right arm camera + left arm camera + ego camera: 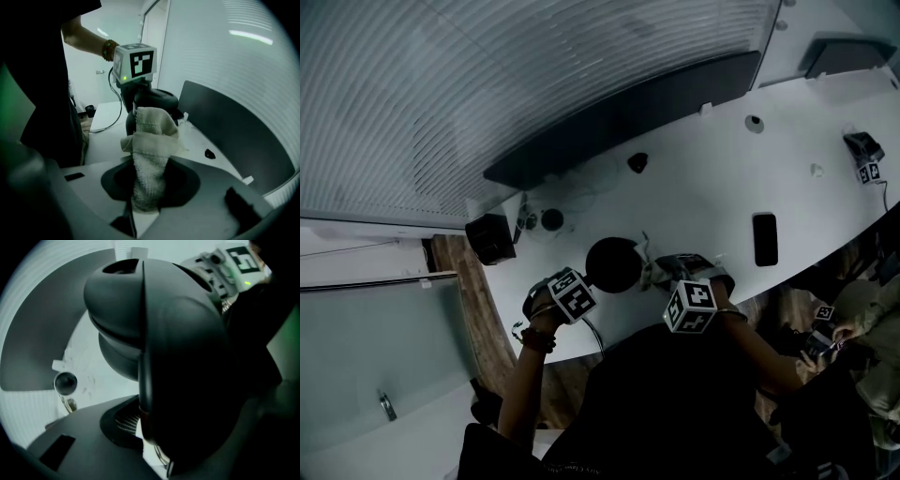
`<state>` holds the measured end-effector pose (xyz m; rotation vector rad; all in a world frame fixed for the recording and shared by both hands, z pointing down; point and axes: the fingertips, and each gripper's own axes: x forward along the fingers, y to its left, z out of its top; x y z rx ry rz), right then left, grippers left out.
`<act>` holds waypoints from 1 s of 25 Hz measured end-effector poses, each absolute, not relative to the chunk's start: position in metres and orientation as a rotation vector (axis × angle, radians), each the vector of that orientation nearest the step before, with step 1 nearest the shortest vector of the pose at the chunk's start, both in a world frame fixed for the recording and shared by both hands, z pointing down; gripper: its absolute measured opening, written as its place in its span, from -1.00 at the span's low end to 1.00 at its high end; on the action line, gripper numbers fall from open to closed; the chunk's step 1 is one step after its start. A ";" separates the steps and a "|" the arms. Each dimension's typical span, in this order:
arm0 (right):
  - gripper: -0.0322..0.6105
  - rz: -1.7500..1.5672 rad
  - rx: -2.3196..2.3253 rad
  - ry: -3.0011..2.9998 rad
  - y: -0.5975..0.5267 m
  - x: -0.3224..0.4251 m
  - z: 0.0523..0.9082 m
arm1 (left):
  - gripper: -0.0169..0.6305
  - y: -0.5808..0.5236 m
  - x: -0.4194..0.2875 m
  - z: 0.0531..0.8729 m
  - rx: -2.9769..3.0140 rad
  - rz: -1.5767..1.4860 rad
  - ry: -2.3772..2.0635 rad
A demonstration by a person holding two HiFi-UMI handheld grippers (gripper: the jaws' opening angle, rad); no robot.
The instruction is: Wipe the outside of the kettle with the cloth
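Observation:
The black kettle [614, 264] stands near the front edge of the white table [722, 178]. My left gripper [555, 289] is at the kettle's left, shut on its handle [143, 357]; in the left gripper view the kettle body [178, 343] fills most of the picture. My right gripper [680, 278] is on the kettle's right side, shut on a pale terry cloth [149, 154]. The cloth [661, 270] hangs up out of the jaws, close to the kettle [152, 101]; I cannot tell whether it touches. The left gripper's marker cube [135, 63] shows above the kettle.
A black box [490, 238] sits at the table's left end, with a small round black object [551, 219] beside it. A dark flat slab [764, 239] lies to the right. A dark panel [628, 112] runs along the back. A person [853, 328] sits at the right.

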<state>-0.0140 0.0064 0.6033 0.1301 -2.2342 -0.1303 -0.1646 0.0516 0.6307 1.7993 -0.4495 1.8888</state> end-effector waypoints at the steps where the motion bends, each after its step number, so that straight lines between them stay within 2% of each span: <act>1: -0.60 -0.148 0.125 -2.231 0.008 -0.020 0.599 | -0.56 0.056 -0.162 0.631 1.782 1.868 -0.470; 5: -0.60 -0.224 0.110 -2.125 0.006 -0.030 0.619 | -0.56 0.066 -0.153 0.633 1.738 1.830 -0.517; 17: -0.60 -0.122 -0.046 -1.982 0.017 -0.023 0.728 | -0.56 0.066 -0.152 0.634 1.715 1.854 -0.500; 21: -0.60 0.029 0.054 -2.099 0.015 -0.015 0.699 | -0.56 0.069 -0.150 0.634 1.701 1.841 -0.495; 25: -0.60 0.076 0.196 -2.235 0.019 -0.011 0.625 | -0.56 0.069 -0.150 0.633 1.697 1.835 -0.498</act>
